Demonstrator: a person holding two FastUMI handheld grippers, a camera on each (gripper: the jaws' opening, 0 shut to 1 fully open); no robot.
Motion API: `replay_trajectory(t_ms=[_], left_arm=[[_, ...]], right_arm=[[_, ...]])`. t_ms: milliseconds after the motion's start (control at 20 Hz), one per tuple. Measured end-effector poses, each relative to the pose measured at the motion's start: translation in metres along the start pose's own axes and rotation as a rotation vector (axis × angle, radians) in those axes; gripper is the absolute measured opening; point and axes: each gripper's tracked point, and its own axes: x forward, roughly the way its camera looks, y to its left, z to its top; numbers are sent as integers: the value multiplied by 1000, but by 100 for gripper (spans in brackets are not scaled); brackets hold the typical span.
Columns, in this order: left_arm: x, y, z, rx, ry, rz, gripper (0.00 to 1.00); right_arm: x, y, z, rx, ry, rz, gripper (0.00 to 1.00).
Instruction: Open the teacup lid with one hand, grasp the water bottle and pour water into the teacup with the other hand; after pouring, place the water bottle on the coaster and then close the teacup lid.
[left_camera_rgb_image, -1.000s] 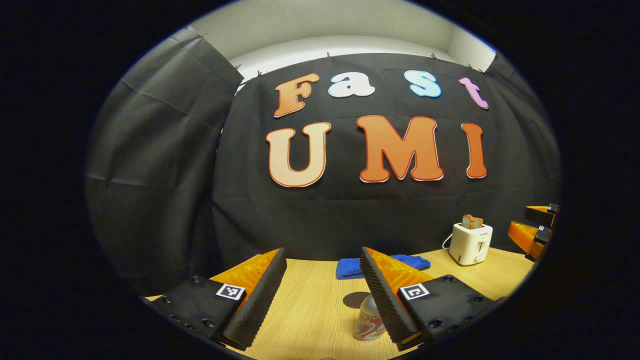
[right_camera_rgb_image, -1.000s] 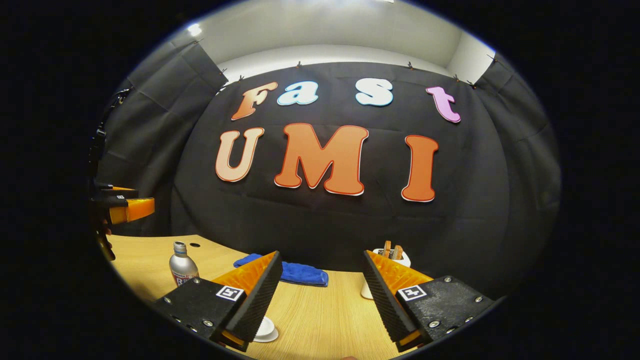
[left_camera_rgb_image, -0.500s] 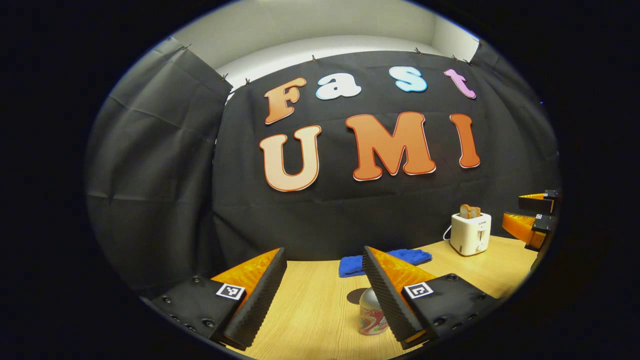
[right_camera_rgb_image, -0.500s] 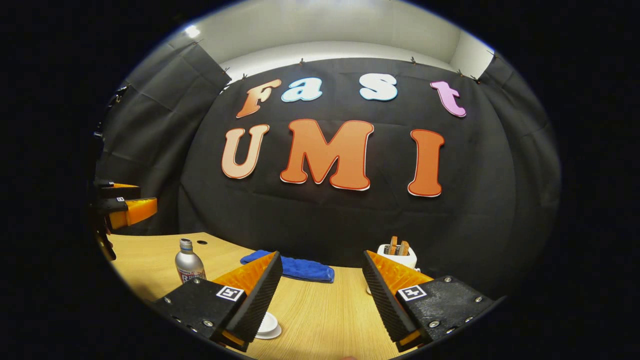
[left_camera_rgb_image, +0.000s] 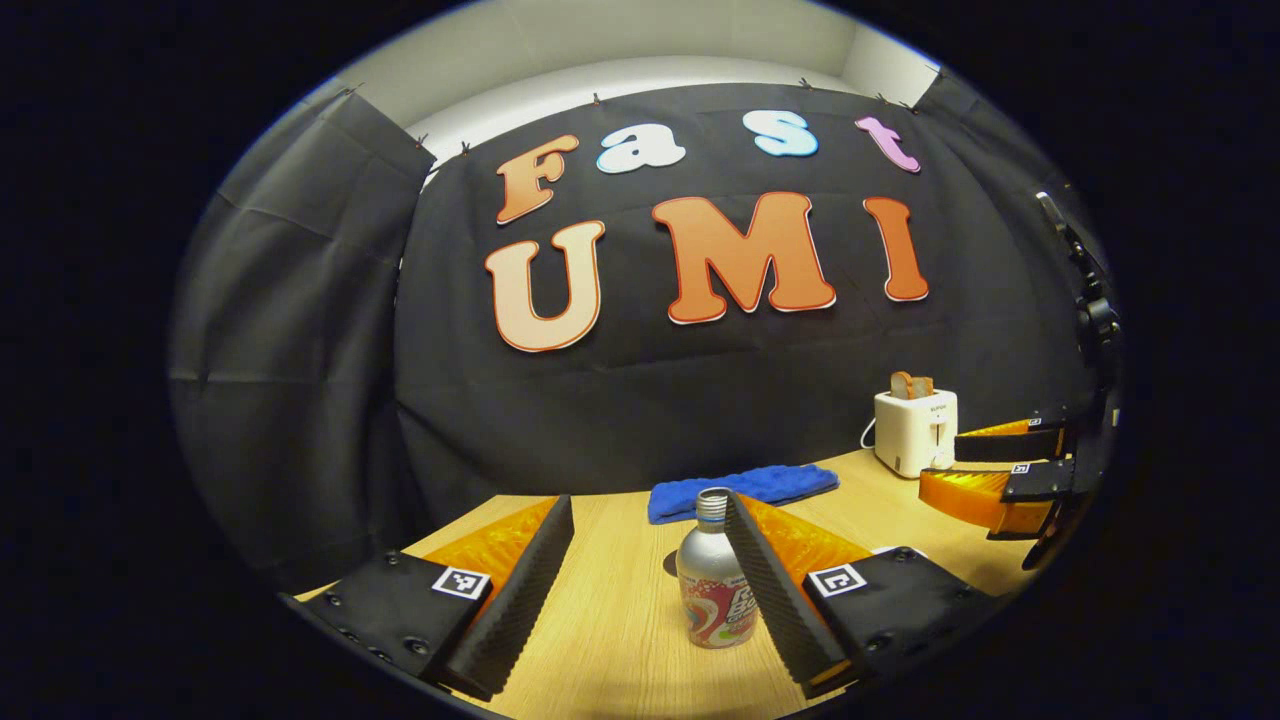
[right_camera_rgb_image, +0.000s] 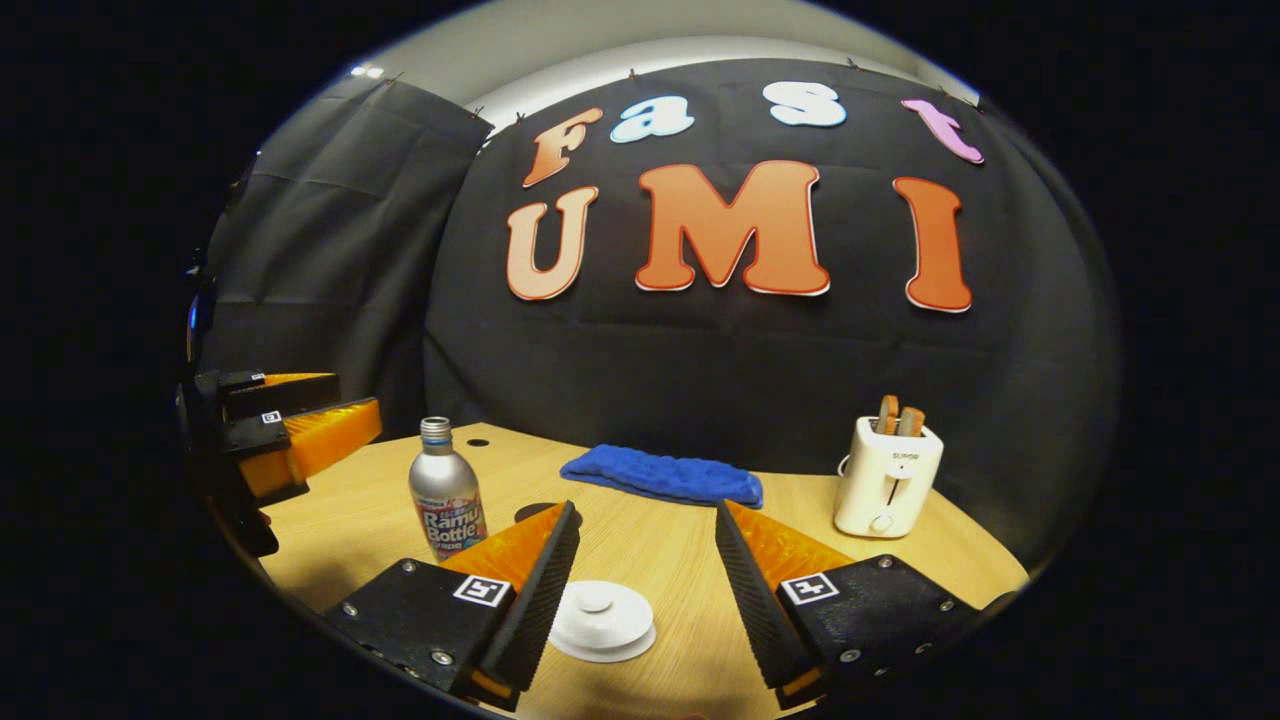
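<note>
The aluminium water bottle (left_camera_rgb_image: 714, 590) looks smooth, slippery; take its body. Left gripper (left_camera_rgb_image: 648, 580) and right gripper (right_camera_rgb_image: 640, 590) stand apart, teacup lid (right_camera_rgb_image: 602, 620) at 6 o'clock.

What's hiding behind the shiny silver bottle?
Behind the silver metal bottle a dark round coaster lies flat on the wooden table, partly covered by the right claw finger. Farther back lies a blue cloth.
</note>
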Motion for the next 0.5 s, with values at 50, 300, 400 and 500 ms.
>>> replay_trajectory(t_ms=[50, 300, 400, 500], left_arm=[[1, 1, -2, 3, 3, 1, 100], [1, -1, -16, -3, 26, -1, 100], [1, 2, -24, -10, 44, 5, 100], [1, 0, -30, -9, 61, 2, 100]], right_arm=[[4, 5, -8, -12, 21, 16, 81], [20, 23, -51, -45, 120, 79, 70], [26, 26, -63, -34, 151, 91, 63], [31, 24, -73, -42, 176, 86, 54]])
